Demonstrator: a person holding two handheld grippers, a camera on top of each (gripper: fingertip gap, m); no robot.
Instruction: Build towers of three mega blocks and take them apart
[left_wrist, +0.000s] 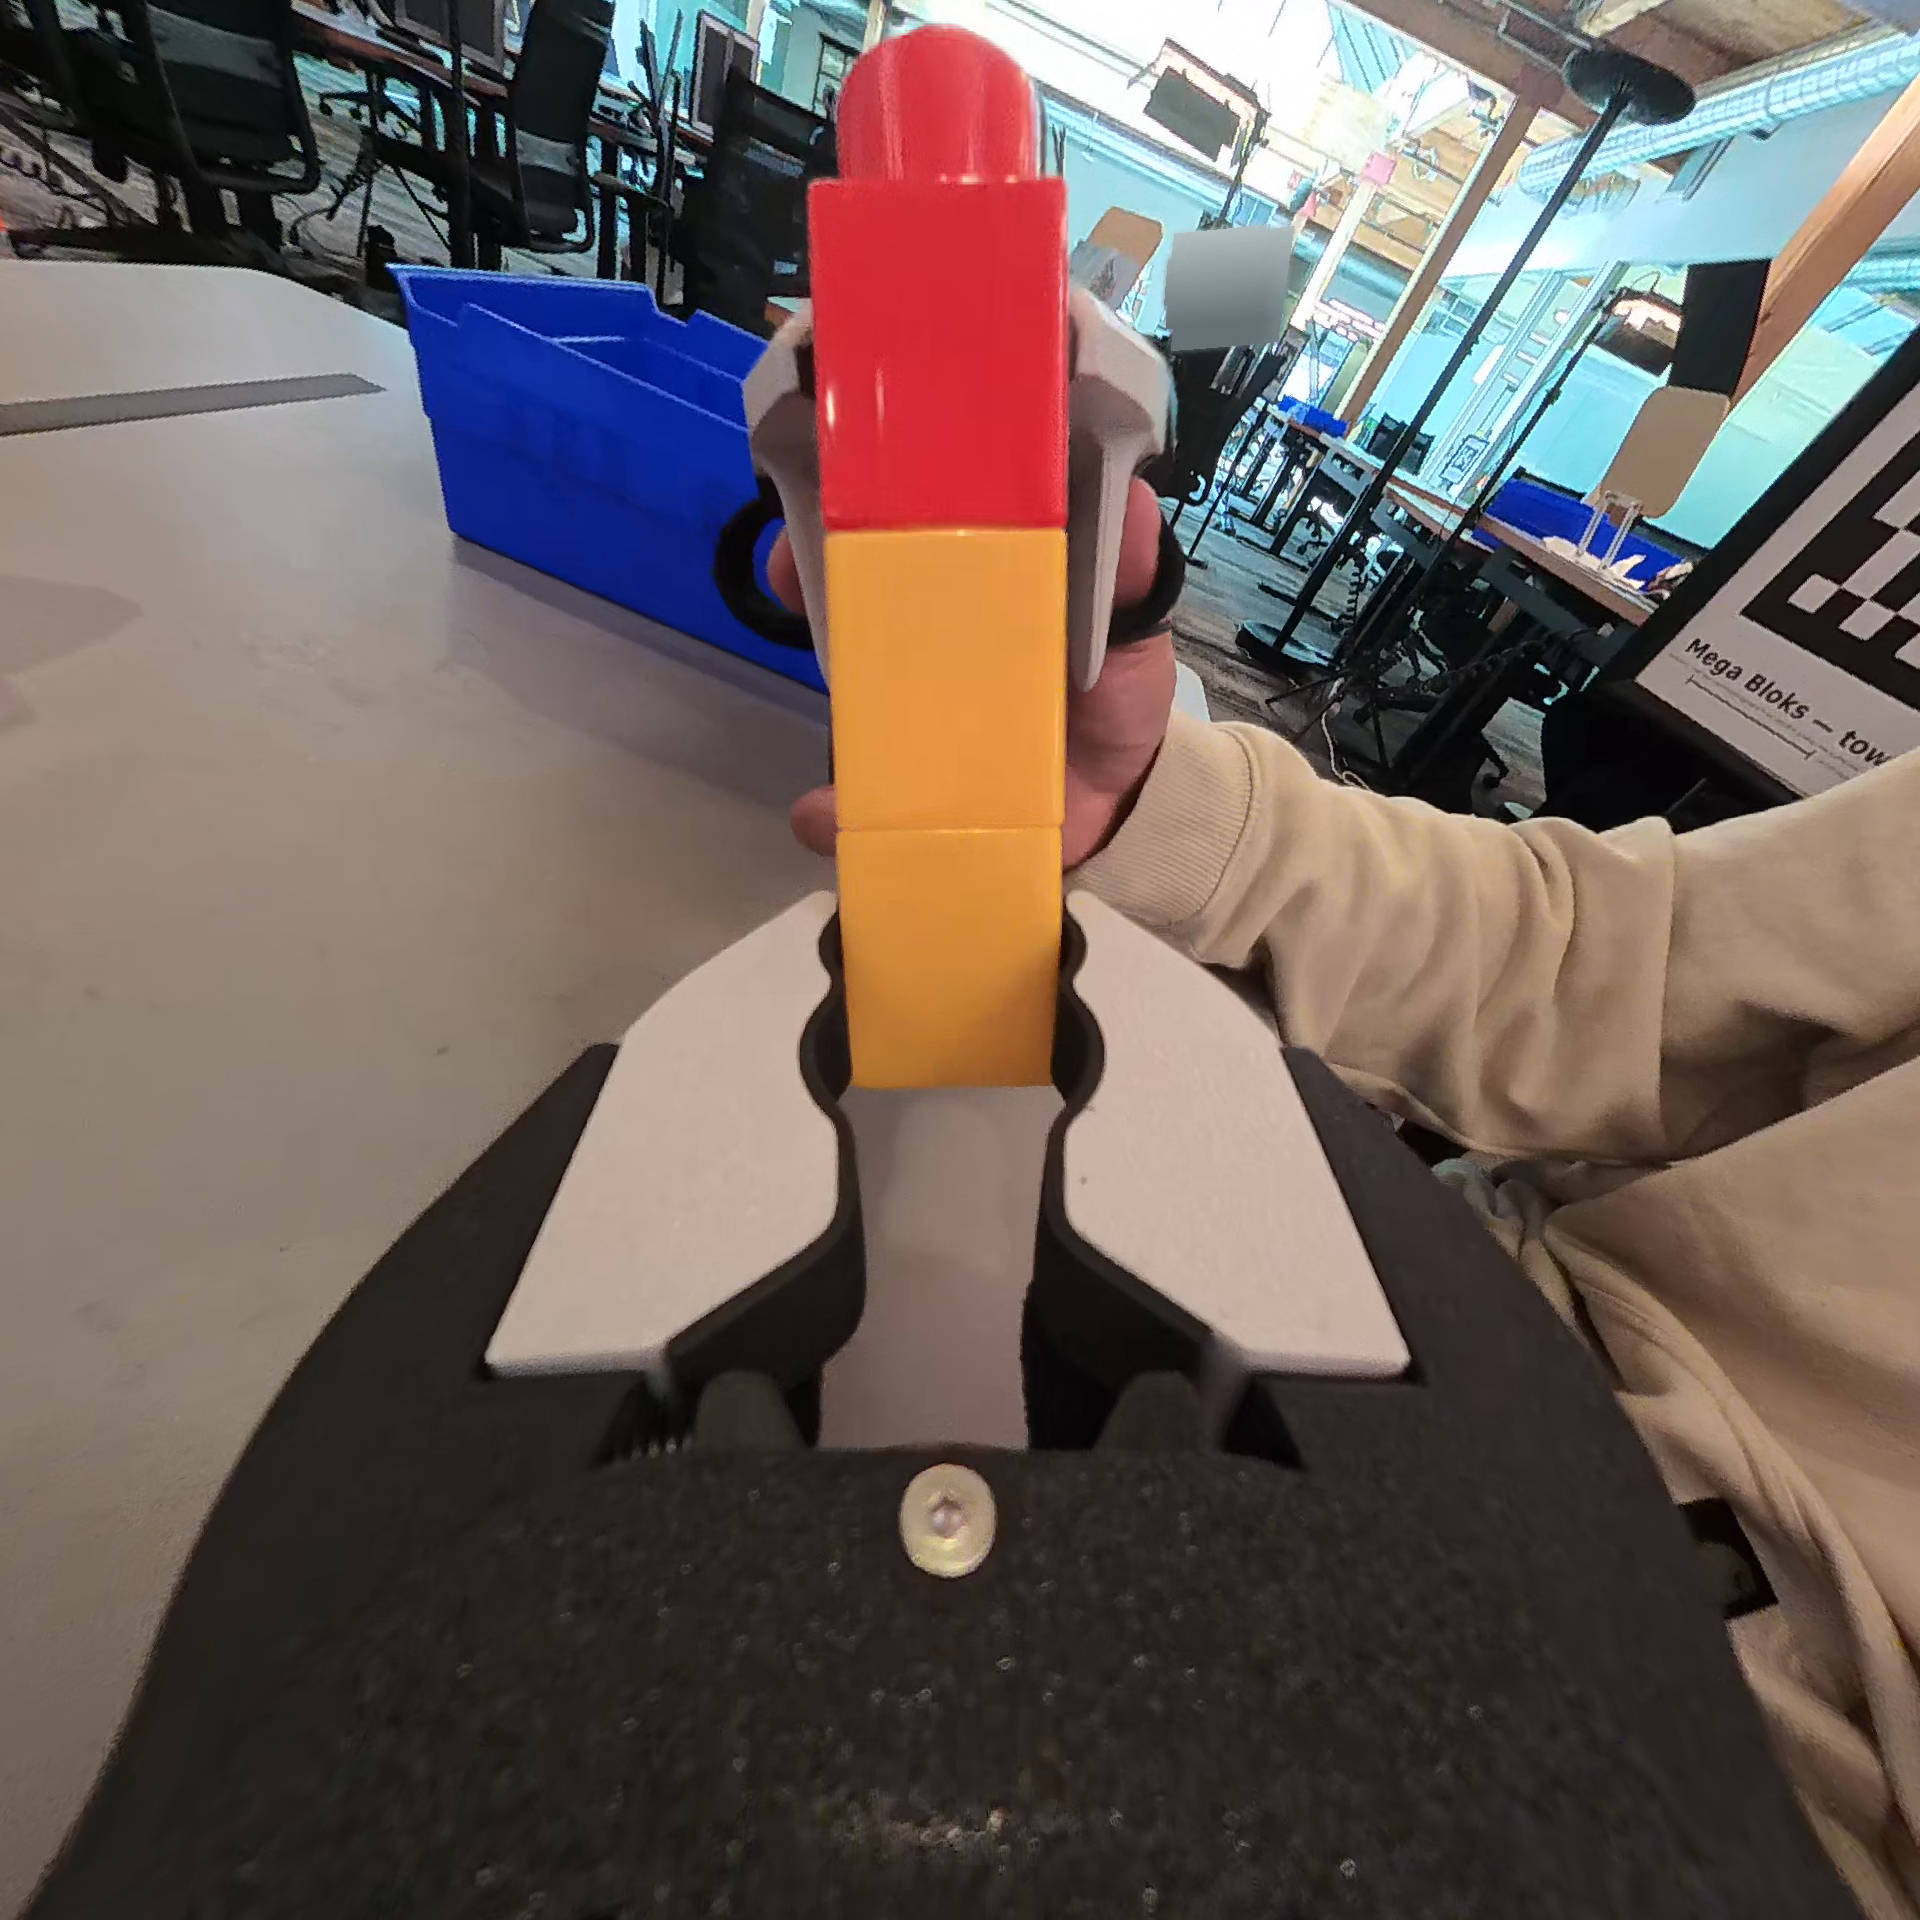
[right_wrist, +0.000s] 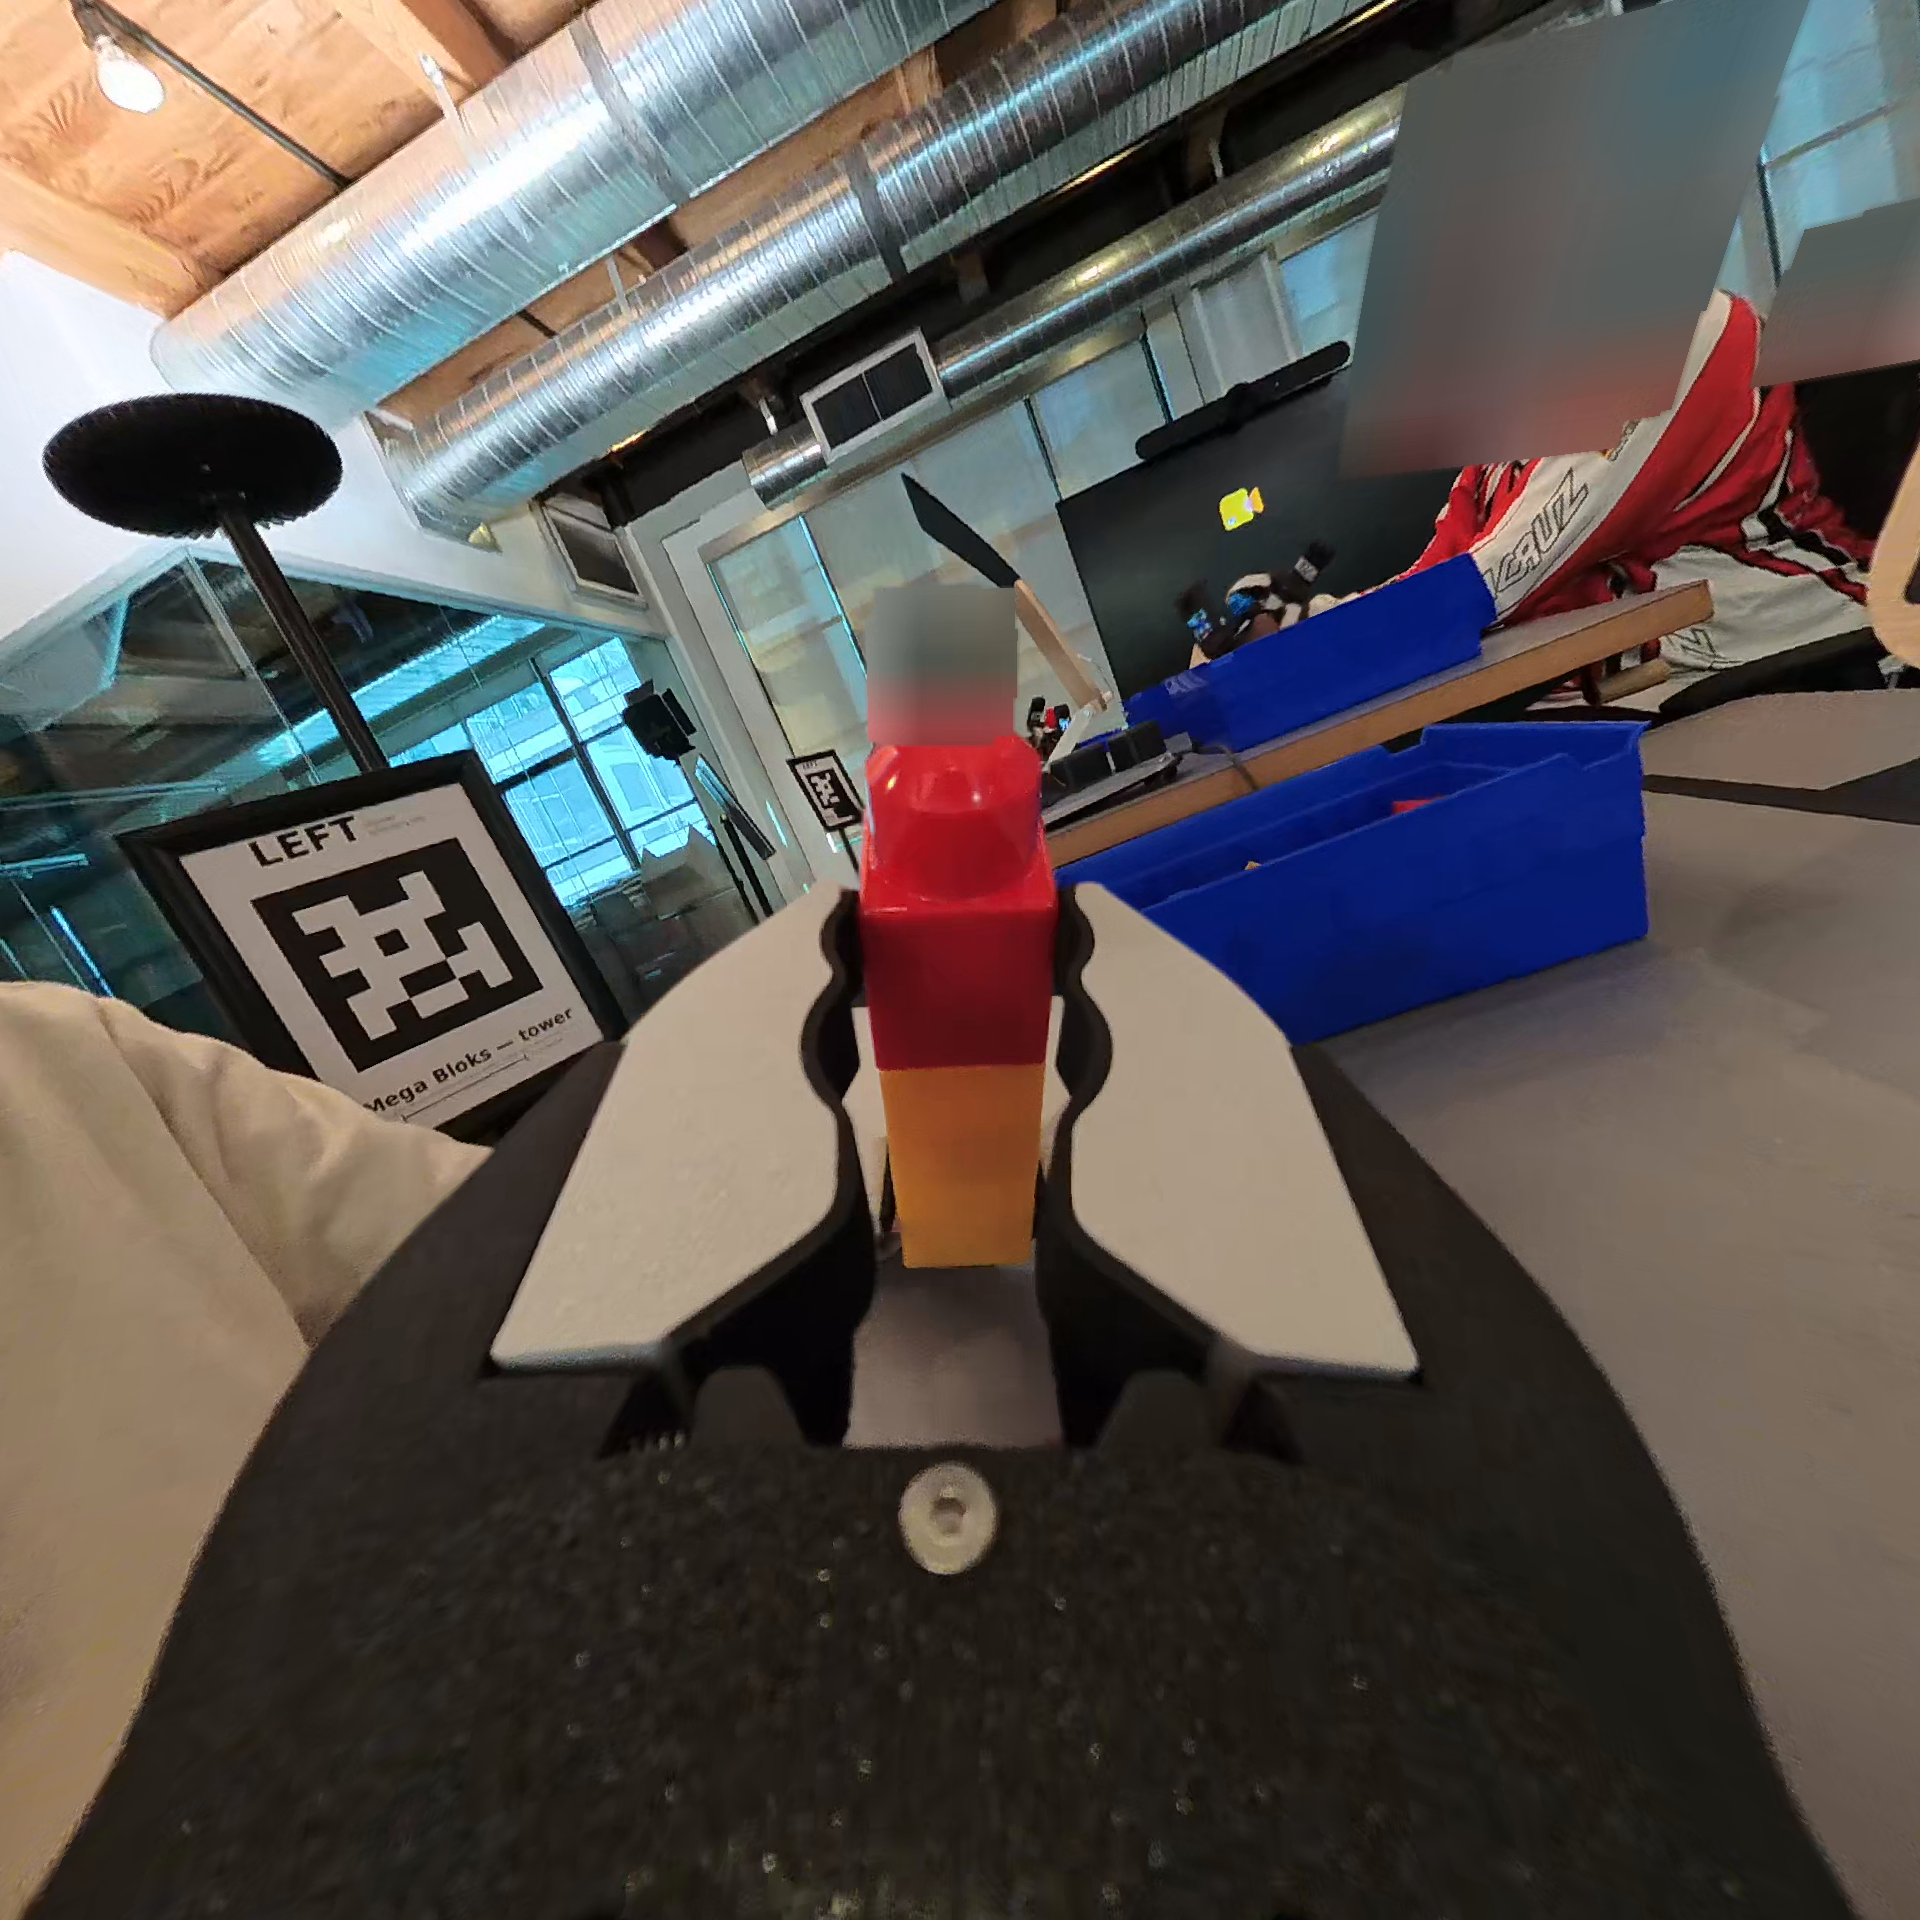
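Between my left tongs (left_wrist: 951, 977) sits the pinched bottom yellow plastic block (left_wrist: 948, 956); my right tongs (right_wrist: 956, 966) pinch the tower's glossy red plastic top block (right_wrist: 956, 966).

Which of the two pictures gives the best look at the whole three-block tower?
The left wrist view: the tower shows full length, red block over two yellow ones, the left gripper clamped on the bottom yellow block. The right wrist view shows mainly the red block, gripped by the right gripper, the yellow ones foreshortened below.
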